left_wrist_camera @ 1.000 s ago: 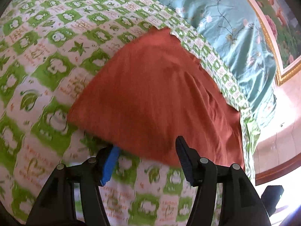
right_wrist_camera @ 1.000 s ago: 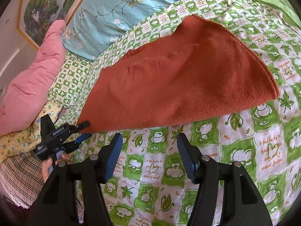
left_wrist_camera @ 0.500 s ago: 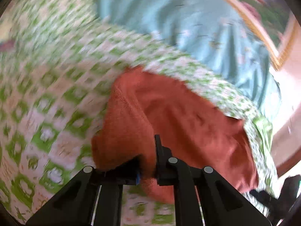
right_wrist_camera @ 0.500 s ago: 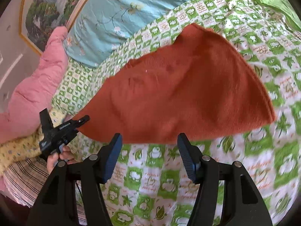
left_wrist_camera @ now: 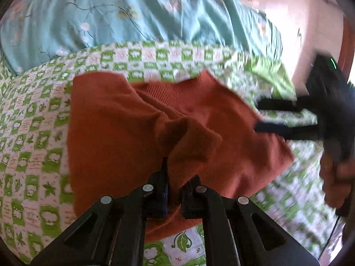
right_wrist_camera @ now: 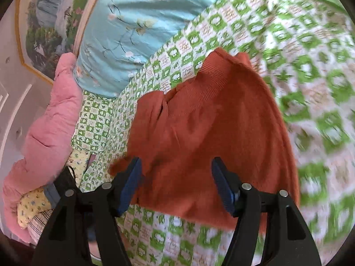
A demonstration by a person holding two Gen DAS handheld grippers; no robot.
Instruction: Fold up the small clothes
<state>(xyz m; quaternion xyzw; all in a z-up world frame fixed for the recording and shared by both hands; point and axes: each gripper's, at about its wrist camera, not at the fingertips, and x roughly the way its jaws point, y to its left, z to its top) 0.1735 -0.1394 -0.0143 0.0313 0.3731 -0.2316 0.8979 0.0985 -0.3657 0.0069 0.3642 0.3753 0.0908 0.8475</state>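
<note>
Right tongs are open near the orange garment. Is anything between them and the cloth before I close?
Nothing visible is in the way. The right tongs hang open directly over the orange garment, only cloth showing between the pads. The left tongs are shut on a pinched fold at the other side, apart from them.

Bed w/ green-check sheet (right_wrist_camera: 310, 71): rust garment (right_wrist_camera: 210, 133), teal quilt (right_wrist_camera: 133, 11), pink pillow (right_wrist_camera: 51, 119).

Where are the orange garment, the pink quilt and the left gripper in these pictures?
orange garment (right_wrist_camera: 213, 133): right wrist view, middle of its flat cloth.
pink quilt (right_wrist_camera: 51, 119): right wrist view, middle of its bulge.
left gripper (left_wrist_camera: 175, 188): left wrist view, between its fingertips, shut on a garment fold.
</note>
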